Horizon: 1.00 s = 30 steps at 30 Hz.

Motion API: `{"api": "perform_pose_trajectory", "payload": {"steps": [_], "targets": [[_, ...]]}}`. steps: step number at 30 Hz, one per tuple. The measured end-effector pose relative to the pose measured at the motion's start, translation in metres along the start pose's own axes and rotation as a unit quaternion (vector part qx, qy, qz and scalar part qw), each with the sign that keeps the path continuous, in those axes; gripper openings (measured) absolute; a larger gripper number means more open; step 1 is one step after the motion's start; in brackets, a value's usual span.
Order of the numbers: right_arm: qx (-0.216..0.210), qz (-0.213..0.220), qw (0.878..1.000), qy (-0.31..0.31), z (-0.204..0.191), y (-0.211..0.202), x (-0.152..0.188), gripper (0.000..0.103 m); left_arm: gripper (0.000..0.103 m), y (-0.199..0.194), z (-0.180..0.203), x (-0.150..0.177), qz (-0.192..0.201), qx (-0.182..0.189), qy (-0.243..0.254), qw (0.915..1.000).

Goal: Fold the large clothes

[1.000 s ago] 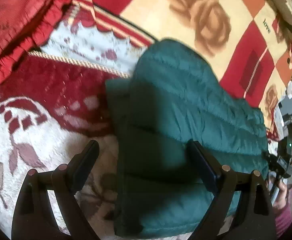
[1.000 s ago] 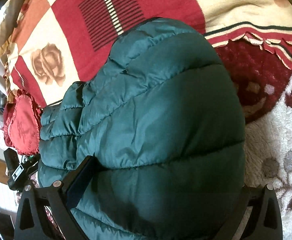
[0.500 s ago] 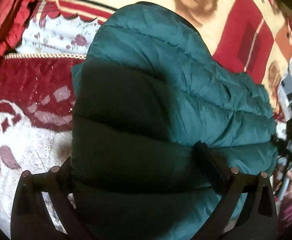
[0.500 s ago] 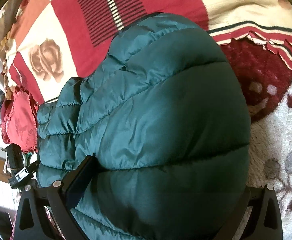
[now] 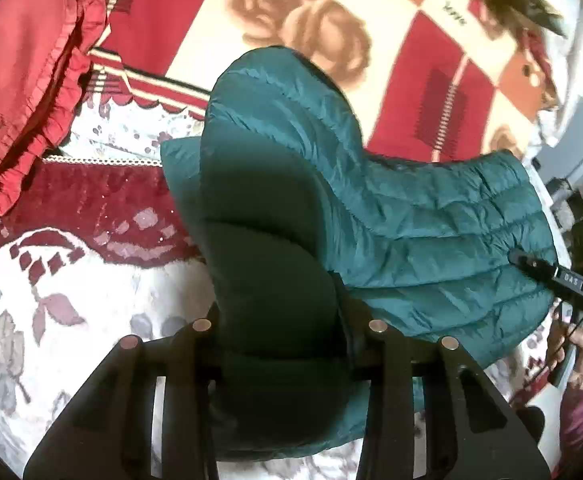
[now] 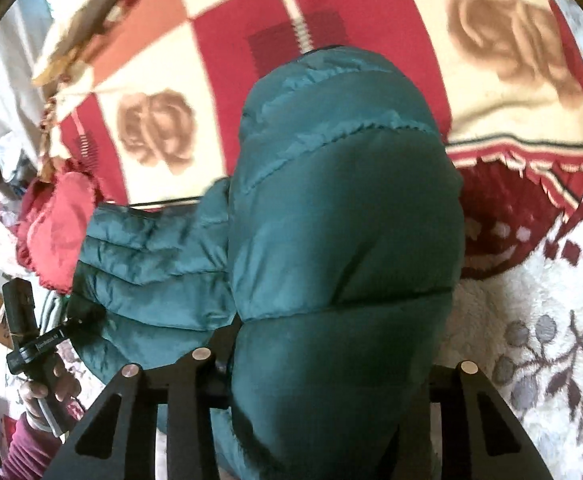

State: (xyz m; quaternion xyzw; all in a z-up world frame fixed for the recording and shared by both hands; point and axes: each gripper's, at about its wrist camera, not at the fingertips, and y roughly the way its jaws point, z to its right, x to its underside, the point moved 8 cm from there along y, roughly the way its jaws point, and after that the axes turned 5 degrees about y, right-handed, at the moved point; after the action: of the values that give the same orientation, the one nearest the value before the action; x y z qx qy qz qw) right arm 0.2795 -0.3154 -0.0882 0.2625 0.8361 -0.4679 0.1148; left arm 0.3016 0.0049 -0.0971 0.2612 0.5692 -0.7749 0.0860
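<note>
A teal quilted puffer jacket (image 5: 431,220) lies on the bed, with its near edge bunched and raised. My left gripper (image 5: 279,320) has its jaws closing on that edge. The padding is pinched between them and covers the fingertips. In the right wrist view the same jacket (image 6: 331,200) bulges up between the jaws of my right gripper (image 6: 331,344), which are closing and squeeze the fabric. Each view shows the other gripper in a person's hand: the right gripper's body (image 5: 559,280) at the right edge, the left gripper's body (image 6: 27,340) at the lower left.
Under the jacket lie a red-and-cream checked blanket with roses (image 5: 299,20) and a white plush blanket with maroon flowers (image 5: 51,300). A red frilled cushion (image 5: 15,80) sits at the far left, and it shows as cushion (image 6: 59,232) in the right wrist view.
Both grippers stood wide around the jacket's edge and now have narrow jaws that pinch it. Both have risen, the fabric coming up with them, and more of the bed shows.
</note>
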Motion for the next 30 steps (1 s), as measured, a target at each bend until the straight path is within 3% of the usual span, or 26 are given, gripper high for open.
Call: {"api": "perform_pose_trajectory", "payload": {"steps": [7, 8, 10, 13, 17, 19, 20, 21, 24, 26, 30], "targets": [[-0.049, -0.023, 0.999, 0.006, -0.025, -0.034, 0.034, 0.042, 0.034, -0.059, -0.002, 0.032, 0.007, 0.017, -0.001, 0.9998], [-0.056, -0.027, 0.998, 0.010, -0.026, -0.037, 0.041, 0.042, 0.029, -0.067, -0.002, 0.037, 0.008, 0.026, -0.003, 0.9996], [-0.069, -0.036, 0.997, 0.020, -0.024, -0.043, 0.057, 0.042, 0.029, -0.088, 0.001, 0.053, 0.003, 0.042, 0.001, 0.9991], [-0.074, -0.044, 0.996, 0.017, -0.020, -0.050, 0.082, 0.042, 0.029, -0.098, 0.001, 0.070, 0.000, 0.018, 0.015, 0.9997], [-0.049, -0.045, 0.997, 0.042, -0.001, -0.040, 0.091, 0.042, 0.029, -0.082, -0.011, 0.087, -0.012, -0.003, 0.004, 0.9999], [0.002, -0.045, 0.998, 0.036, 0.013, -0.031, 0.090, 0.054, 0.029, -0.074, -0.018, 0.090, -0.015, -0.001, -0.019, 0.9997], [0.030, -0.046, 0.998, 0.029, 0.018, -0.027, 0.090, 0.071, 0.031, -0.071, -0.022, 0.091, -0.018, 0.000, -0.028, 0.9995], [0.060, -0.043, 0.997, 0.021, 0.023, -0.025, 0.089, 0.078, 0.036, -0.068, -0.026, 0.090, -0.017, 0.002, -0.040, 0.9991], [0.116, -0.013, 0.993, 0.004, 0.027, -0.036, 0.080, 0.083, 0.050, -0.067, -0.030, 0.086, -0.011, -0.022, -0.038, 0.9990], [0.152, 0.014, 0.988, -0.008, 0.027, -0.053, 0.072, 0.084, 0.050, -0.066, -0.033, 0.084, -0.012, -0.035, -0.034, 0.9987], [0.144, 0.039, 0.988, -0.046, 0.002, -0.084, 0.064, 0.084, 0.050, -0.079, -0.034, 0.074, 0.007, -0.051, -0.036, 0.9980]]}}
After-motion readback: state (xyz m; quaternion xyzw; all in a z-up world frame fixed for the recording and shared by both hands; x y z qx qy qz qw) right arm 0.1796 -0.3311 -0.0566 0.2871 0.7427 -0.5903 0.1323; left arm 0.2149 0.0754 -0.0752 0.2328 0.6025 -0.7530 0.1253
